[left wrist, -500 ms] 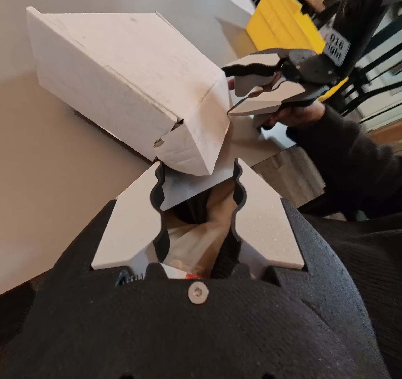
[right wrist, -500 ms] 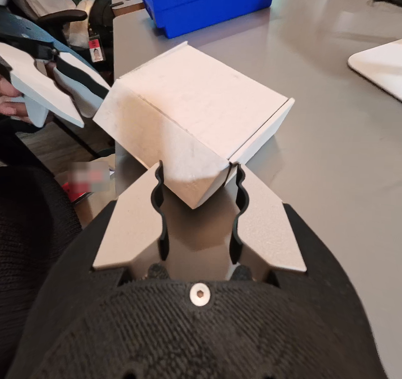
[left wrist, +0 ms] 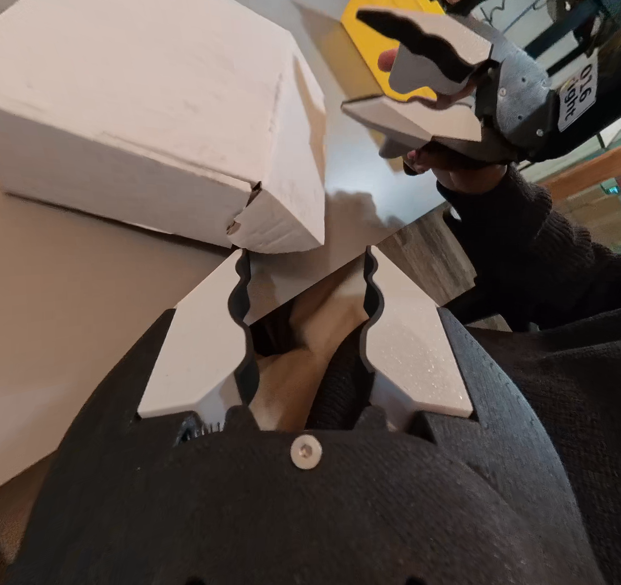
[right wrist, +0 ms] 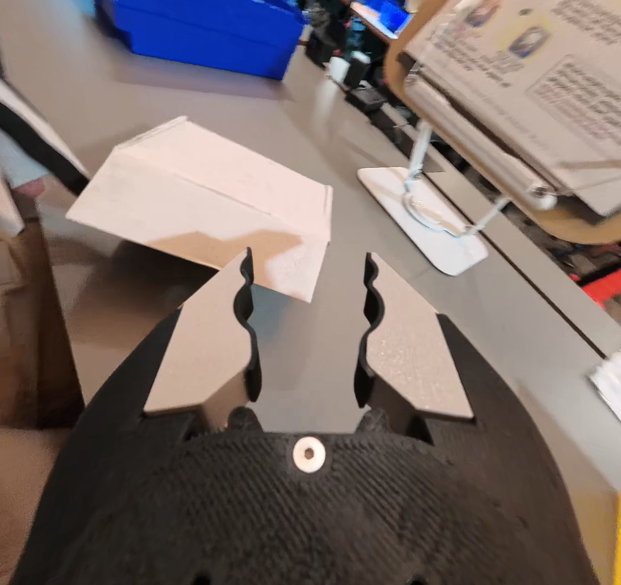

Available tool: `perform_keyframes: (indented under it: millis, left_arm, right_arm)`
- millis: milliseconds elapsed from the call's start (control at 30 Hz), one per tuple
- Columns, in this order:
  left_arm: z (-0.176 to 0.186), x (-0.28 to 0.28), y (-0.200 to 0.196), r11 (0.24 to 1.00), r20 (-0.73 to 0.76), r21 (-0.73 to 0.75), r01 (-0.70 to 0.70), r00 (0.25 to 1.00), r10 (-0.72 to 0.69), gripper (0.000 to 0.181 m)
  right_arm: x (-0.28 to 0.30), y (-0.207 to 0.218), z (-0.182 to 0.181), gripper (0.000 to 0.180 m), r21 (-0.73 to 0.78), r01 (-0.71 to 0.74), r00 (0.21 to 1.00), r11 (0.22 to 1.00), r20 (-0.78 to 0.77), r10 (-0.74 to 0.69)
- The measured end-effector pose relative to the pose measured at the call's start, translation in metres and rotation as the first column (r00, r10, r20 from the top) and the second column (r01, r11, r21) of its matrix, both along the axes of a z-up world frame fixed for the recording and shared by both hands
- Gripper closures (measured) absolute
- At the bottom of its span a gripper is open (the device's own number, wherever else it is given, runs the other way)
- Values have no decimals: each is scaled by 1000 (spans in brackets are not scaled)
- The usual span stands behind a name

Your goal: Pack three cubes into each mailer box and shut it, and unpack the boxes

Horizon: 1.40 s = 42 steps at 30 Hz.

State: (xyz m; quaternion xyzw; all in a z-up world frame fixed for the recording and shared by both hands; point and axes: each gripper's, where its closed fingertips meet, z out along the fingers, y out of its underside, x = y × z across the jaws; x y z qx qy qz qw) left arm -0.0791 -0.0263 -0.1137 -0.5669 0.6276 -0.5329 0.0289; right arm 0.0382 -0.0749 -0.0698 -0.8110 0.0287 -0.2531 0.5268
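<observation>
A grey table [right wrist: 437,333] bears a closed white mailer box [left wrist: 141,98] near its edge. The left gripper [left wrist: 305,256], jaws spread and empty, sits just beside one box corner; the right gripper [right wrist: 307,260], likewise released, hovers close by.

Closed mailer box [left wrist: 144,105] contents hidden, its far end cut off, printed carton [right wrist: 524,75] blurred and cropped

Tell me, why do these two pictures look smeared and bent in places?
Right wrist view: motion blur smears the blue bin and cardboard box; a shadow crosses the white box. Left wrist view: sharper, but the wide lens bows the white box, and the table shows glare.
</observation>
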Motion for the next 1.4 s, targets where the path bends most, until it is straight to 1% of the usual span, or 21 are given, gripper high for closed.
perform_keyframes:
  millis: [67, 133, 167, 233, 300, 367, 467, 567, 633, 700, 767, 833, 867, 900, 933, 967, 1000, 1100, 1167, 1267, 1400]
  left_arm:
    - [0, 3, -15, 999, 17, 15, 47, 999, -47, 109]
    - [1, 5, -33, 994, 37, 29, 106, 994, -108, 104]
    - [1, 7, -43, 989, 45, 41, 139, 989, -141, 100]
    - [5, 10, -61, 974, 80, 85, 211, 973, -217, 93]
    - [8, 15, -73, 956, 116, 161, 245, 957, -265, 93]
    - [5, 14, -79, 932, 112, 238, 272, 946, -305, 98]
    - [5, 17, -69, 911, 155, 349, 220, 945, -287, 106]
    - [15, 36, -37, 861, 249, 505, 59, 945, -210, 111]
    - [28, 50, -15, 802, 335, 595, -50, 923, -191, 113]
    - [33, 62, -1, 717, 381, 689, -106, 895, -233, 111]
    - [23, 71, 5, 623, 354, 776, -96, 884, -306, 106]
    - [9, 79, 4, 561, 317, 825, -66, 876, -365, 102]
    - [0, 81, 2, 549, 294, 835, -37, 874, -388, 102]
    - [-7, 82, -2, 553, 269, 833, -2, 875, -402, 102]
    - [-12, 82, -4, 563, 258, 826, 14, 880, -400, 98]
    - [-12, 83, -3, 555, 268, 832, 0, 875, -403, 99]
    - [-13, 83, -3, 541, 269, 841, -1, 869, -416, 99]
    - [-11, 83, -1, 547, 301, 836, -27, 858, -417, 103]
    - [-11, 83, -1, 528, 315, 848, -47, 845, -431, 107]
    - [-13, 84, 0, 498, 311, 865, -61, 844, -437, 109]
    - [-12, 85, 0, 508, 310, 860, -58, 849, -428, 110]
  right_arm:
    - [3, -15, 8, 113, 51, 98, 995, 994, -40, -96]
    - [-5, -26, 9, 112, 134, 183, 964, 974, -217, -151]
    - [-13, -30, 7, 112, 184, 228, 928, 956, -340, -156]
    - [-33, -32, -1, 112, 256, 296, 818, 920, -565, -106]
    - [-54, -32, -15, 113, 271, 330, 719, 904, -693, -55]
    - [-67, -33, -33, 114, 240, 350, 661, 905, -748, -57]
    - [-71, -34, -46, 119, 217, 368, 597, 904, -801, -51]
    - [-60, -32, -49, 129, 227, 376, 552, 898, -834, -20]
    - [-60, -26, -56, 135, 198, 344, 526, 918, -850, -14]
    - [-60, -21, -62, 142, 158, 311, 538, 937, -842, -37]
    - [-57, -19, -66, 147, 119, 293, 586, 949, -806, -79]
    - [-55, -16, -68, 152, 96, 283, 623, 954, -775, -107]
    - [-54, -14, -69, 154, 93, 276, 626, 957, -772, -106]
    - [-54, -11, -69, 155, 93, 271, 623, 958, -776, -101]
    - [-53, -9, -69, 157, 100, 270, 619, 958, -780, -93]
    - [-51, -8, -68, 157, 110, 276, 615, 955, -784, -88]
    - [-49, -8, -68, 162, 116, 280, 610, 953, -788, -83]
    - [-48, -8, -65, 170, 165, 284, 566, 944, -824, -26]
    - [-45, -10, -62, 174, 196, 308, 554, 931, -833, -8]
    - [-39, -15, -58, 175, 196, 324, 611, 926, -791, -46]
    - [-36, -17, -56, 176, 186, 323, 680, 928, -728, -91]
